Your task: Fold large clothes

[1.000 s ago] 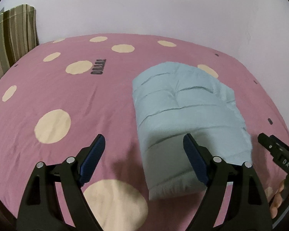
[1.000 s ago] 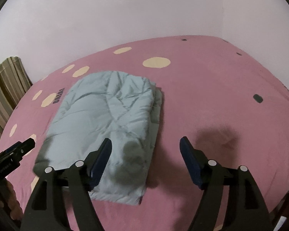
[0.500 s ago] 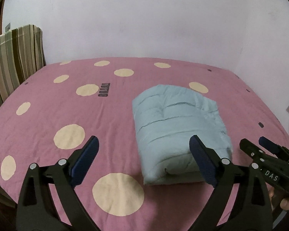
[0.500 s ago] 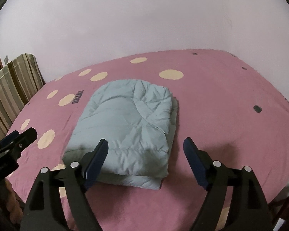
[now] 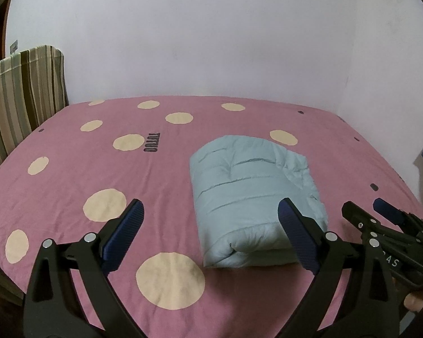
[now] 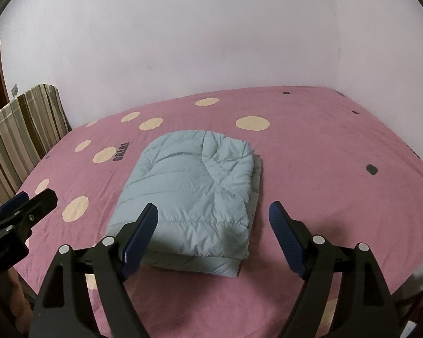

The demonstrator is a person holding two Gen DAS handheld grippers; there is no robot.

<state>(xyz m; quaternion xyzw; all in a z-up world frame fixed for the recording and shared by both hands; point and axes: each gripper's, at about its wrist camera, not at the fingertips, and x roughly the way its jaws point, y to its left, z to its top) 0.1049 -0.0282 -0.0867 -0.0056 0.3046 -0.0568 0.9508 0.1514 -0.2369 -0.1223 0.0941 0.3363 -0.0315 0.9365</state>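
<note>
One garment, a pale blue quilted jacket (image 6: 191, 197), is seen lying folded into a compact, thick rectangle near the middle of the bed (image 6: 324, 169), on the pink cover with cream dots. Its layers are stacked with the rounded fold facing the near edge, and a thinner layer is left showing slightly along its right side in the right wrist view. The left gripper (image 5: 211, 236) is held with its jaws spread wide and nothing between the pads; it is kept above the cover, apart from the jacket. The right gripper (image 6: 214, 236) is likewise spread and empty, held clear of the bundle's near end. Neither gripper is touching cloth. From how things lie, the folding is judged to be essentially done: no sleeve or hem is seen trailing loose. At most, a small squaring of the protruding edge may be left. No other garment is visible on the bed.
</note>
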